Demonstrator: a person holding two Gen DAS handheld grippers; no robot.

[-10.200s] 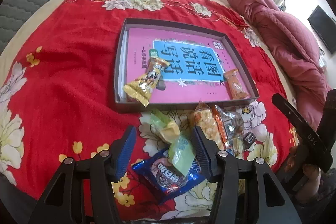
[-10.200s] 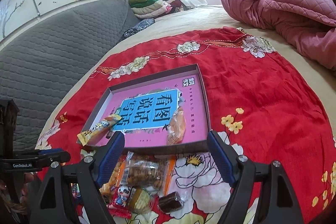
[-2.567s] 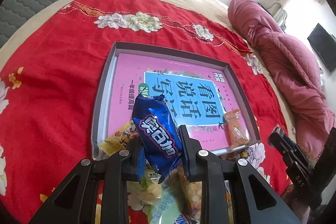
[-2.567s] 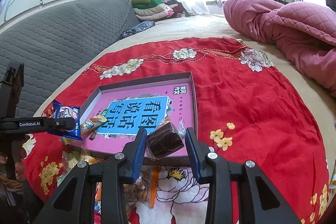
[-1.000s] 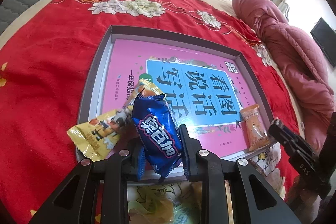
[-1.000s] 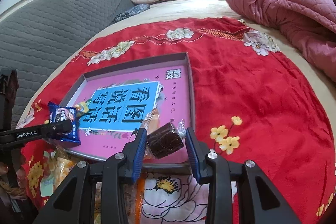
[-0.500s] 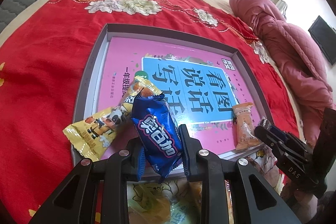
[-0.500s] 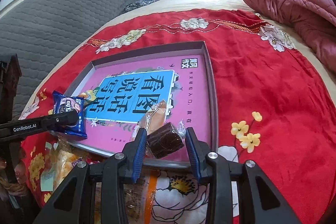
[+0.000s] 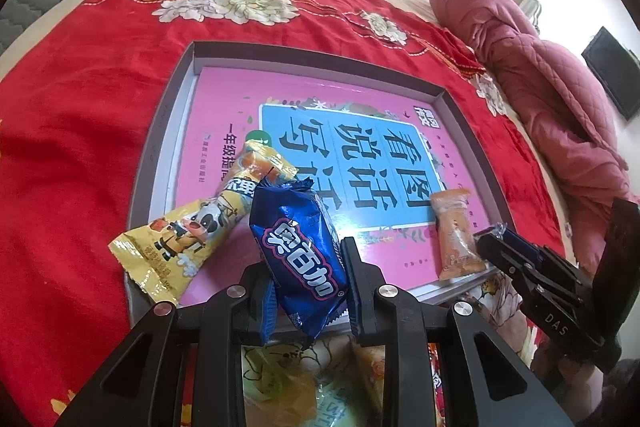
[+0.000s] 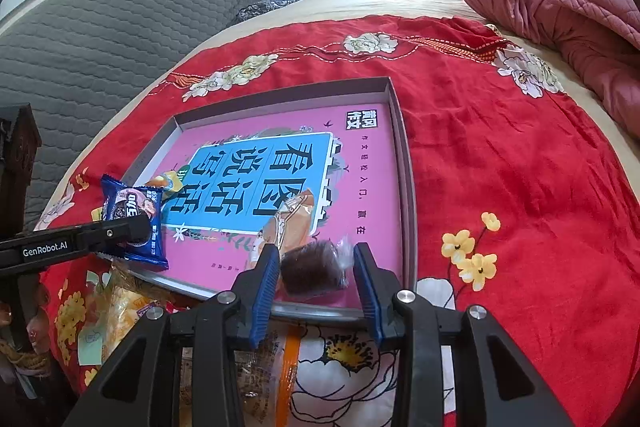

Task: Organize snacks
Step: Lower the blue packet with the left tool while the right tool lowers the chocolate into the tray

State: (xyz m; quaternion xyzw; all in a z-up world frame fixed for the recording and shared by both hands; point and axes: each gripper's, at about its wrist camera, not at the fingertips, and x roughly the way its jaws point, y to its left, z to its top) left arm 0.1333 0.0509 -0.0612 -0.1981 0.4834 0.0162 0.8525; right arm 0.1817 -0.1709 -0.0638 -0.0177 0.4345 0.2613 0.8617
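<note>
Your blue cookie packet (image 9: 298,255) hangs clenched in the left gripper (image 9: 306,287) over the tray's (image 9: 160,131) near edge, just beside the yellow snack bag (image 9: 180,239); release here and it may slide off the rim. The right gripper (image 10: 316,281) pinches the brown wrapped cake (image 10: 314,269) over the near rim, risking the same spill.
</note>
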